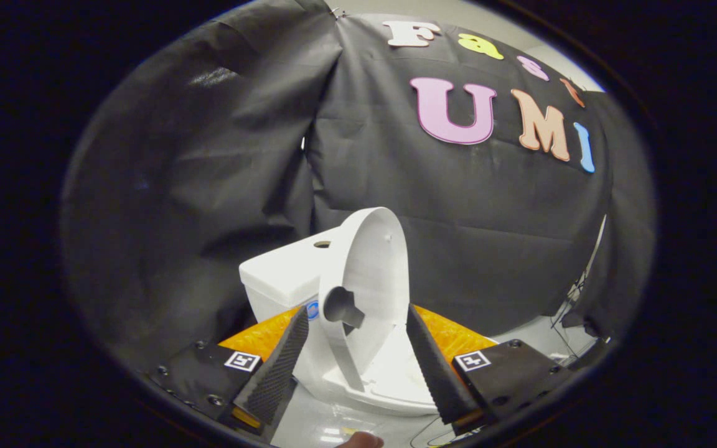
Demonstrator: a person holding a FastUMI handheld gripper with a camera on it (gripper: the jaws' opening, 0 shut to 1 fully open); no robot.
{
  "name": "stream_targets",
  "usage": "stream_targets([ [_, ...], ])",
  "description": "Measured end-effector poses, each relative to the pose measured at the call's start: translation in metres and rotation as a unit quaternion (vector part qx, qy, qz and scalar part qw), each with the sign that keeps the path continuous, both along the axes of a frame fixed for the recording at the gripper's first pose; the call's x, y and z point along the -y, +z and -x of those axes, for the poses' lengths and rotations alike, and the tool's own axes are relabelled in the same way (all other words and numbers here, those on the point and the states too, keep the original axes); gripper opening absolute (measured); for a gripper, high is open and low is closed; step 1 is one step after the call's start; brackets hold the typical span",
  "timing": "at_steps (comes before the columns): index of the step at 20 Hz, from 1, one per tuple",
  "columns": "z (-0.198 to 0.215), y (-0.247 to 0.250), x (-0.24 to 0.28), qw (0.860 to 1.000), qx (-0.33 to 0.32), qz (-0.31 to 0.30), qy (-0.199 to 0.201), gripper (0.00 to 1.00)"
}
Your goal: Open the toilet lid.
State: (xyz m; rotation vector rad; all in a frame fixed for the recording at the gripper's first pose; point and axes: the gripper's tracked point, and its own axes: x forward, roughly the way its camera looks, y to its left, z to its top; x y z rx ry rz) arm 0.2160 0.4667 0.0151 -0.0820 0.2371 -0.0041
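Observation:
A small white toilet (389, 386) stands on a glossy white surface, its tank (284, 274) at the back left. Its lid (377, 255) is raised, standing nearly upright in front of the tank. A seat ring (333, 336) with a hole in it is lifted too, leaning just ahead of the lid. My gripper (355, 310) is open, and its two black ribbed fingers (277, 367) stand on either side of the bowl. The raised lid and seat rise between the fingertips, and neither finger presses on them.
Black cloth walls close in the booth behind and to the left of the toilet. Cables (573, 298) hang at the cloth's edge to the right. A person's fingertip (361, 440) shows on the white surface (309, 426) just below the bowl.

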Motion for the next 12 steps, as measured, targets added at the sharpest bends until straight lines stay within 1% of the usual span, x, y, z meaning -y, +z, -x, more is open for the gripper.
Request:
stream_targets([
  [5, 0.019, 0.005, 0.033, 1.000, 0.001, 0.014, 0.001, 0.98],
  [12, 0.049, 0.017, 0.076, 1.000, 0.021, -0.004, -0.005, 0.98],
])
